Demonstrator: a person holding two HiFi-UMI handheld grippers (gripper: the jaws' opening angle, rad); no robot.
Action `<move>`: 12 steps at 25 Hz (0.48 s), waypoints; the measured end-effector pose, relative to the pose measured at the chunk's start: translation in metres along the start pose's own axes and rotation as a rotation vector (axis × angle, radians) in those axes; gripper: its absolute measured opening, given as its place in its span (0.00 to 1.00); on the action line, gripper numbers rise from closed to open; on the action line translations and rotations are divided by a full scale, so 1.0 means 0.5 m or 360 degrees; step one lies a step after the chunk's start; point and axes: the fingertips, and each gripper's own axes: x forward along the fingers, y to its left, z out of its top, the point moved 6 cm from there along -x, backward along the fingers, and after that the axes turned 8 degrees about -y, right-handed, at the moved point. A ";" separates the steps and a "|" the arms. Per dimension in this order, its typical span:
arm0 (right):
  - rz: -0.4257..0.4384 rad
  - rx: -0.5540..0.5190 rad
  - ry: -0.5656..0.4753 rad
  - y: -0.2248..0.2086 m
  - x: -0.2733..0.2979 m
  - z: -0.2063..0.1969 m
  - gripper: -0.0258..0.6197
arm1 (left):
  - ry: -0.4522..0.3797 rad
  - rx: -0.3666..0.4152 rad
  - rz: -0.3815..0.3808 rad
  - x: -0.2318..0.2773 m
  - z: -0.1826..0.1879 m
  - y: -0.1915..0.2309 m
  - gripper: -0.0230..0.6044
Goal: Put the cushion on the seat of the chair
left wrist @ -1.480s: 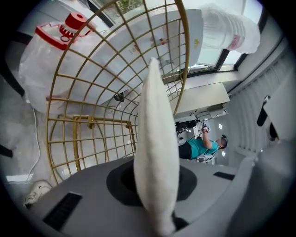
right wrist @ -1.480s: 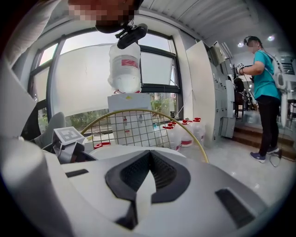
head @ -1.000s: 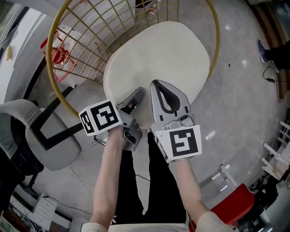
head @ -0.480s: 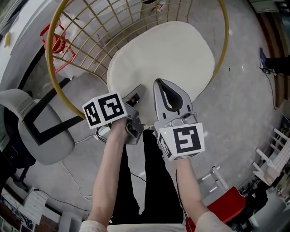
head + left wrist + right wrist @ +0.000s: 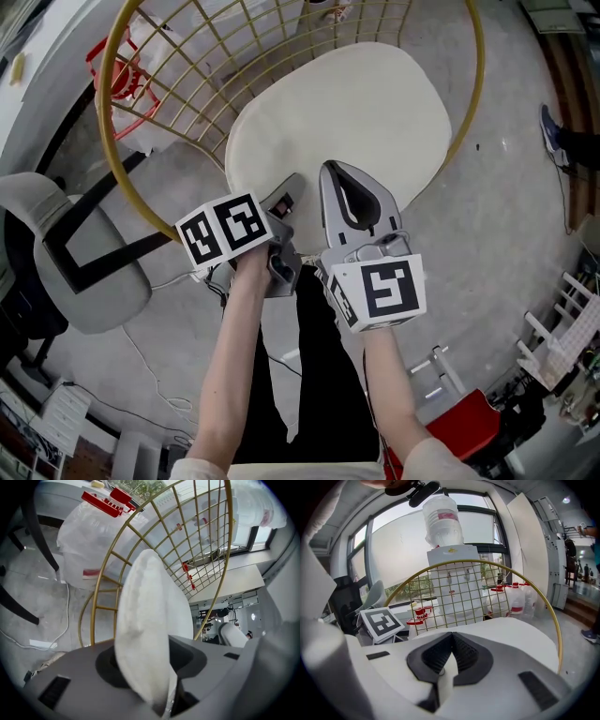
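A cream oval cushion (image 5: 347, 112) lies in the gold wire chair (image 5: 120, 192), over its seat. My left gripper (image 5: 286, 192) is at the cushion's near left edge. Its jaws are opening, and the thick cushion edge (image 5: 145, 630) stands loosely between them with dark gaps on both sides. My right gripper (image 5: 349, 178) is at the near edge, just right of the left one. In the right gripper view its jaws (image 5: 451, 641) are pinched on a thin strip of the cushion's fabric (image 5: 445, 679), and the cushion (image 5: 506, 627) spreads beyond them.
A grey office chair (image 5: 84, 272) stands left of the wire chair. Red clips (image 5: 117, 84) and white plastic bags (image 5: 89, 541) sit behind it. Water bottles (image 5: 443, 515) stand beyond the chair back. A cable (image 5: 150, 366) runs over the concrete floor, and a red object (image 5: 478, 427) is at the bottom right.
Both hands and the cushion's near edge have sunk a little toward the seat. The left gripper has tipped further down; the right gripper has hardly moved.
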 end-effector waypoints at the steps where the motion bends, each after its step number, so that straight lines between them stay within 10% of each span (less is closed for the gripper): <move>1: 0.0001 0.0004 0.0006 0.002 -0.002 -0.002 0.07 | -0.0011 0.0011 0.0021 -0.002 0.000 0.000 0.34; 12: 0.0047 -0.0064 0.0045 0.021 -0.018 -0.015 0.07 | -0.0148 0.0115 0.0246 -0.023 -0.001 -0.003 0.44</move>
